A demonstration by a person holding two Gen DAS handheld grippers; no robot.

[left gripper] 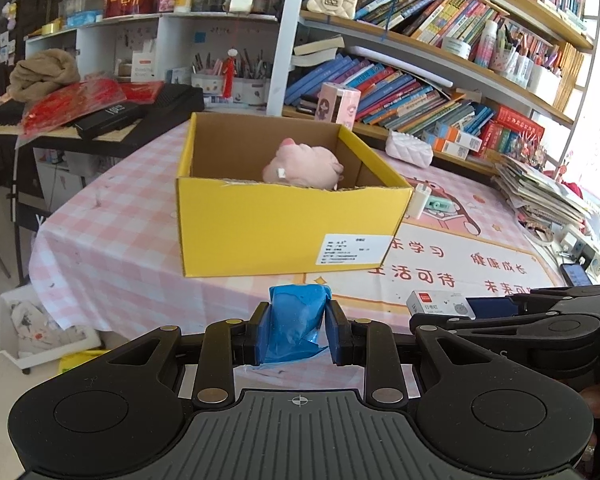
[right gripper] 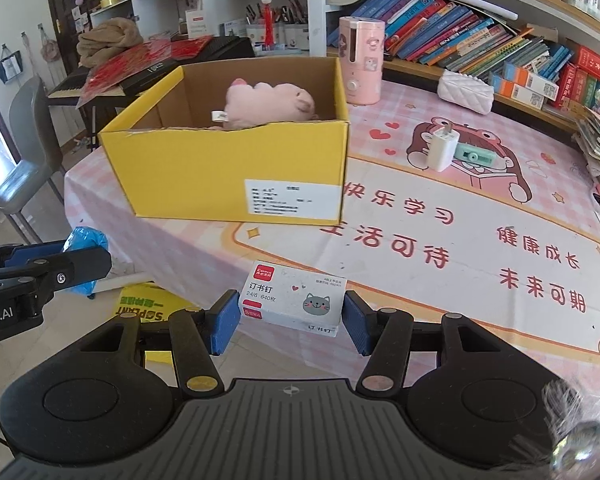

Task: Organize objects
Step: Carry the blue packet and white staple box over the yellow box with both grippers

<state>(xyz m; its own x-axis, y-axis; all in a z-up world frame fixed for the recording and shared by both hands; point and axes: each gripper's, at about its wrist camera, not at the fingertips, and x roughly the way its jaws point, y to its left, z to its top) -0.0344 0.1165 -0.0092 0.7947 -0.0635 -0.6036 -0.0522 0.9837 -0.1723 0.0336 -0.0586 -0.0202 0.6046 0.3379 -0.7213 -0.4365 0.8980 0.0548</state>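
Observation:
A yellow cardboard box (left gripper: 284,232) stands open on the pink checked table and holds a pink plush toy (left gripper: 304,166). My left gripper (left gripper: 298,326) is shut on a crumpled blue bag (left gripper: 298,320), held in front of the box at the table's near edge. My right gripper (right gripper: 290,318) has its blue pads on both sides of a white staple box with a cat picture (right gripper: 294,302), near the table's front edge; it also shows in the left wrist view (left gripper: 440,304). The box (right gripper: 228,172), the plush toy (right gripper: 268,104) and the blue bag (right gripper: 86,246) show in the right wrist view too.
A white charger plug (right gripper: 444,148) and a green stapler (right gripper: 474,158) lie on the cartoon mat (right gripper: 480,232). A pink canister (right gripper: 360,66) and a white quilted pouch (right gripper: 464,90) stand behind. A paper stack (left gripper: 540,196) and phone (left gripper: 576,274) sit right. Bookshelves line the back.

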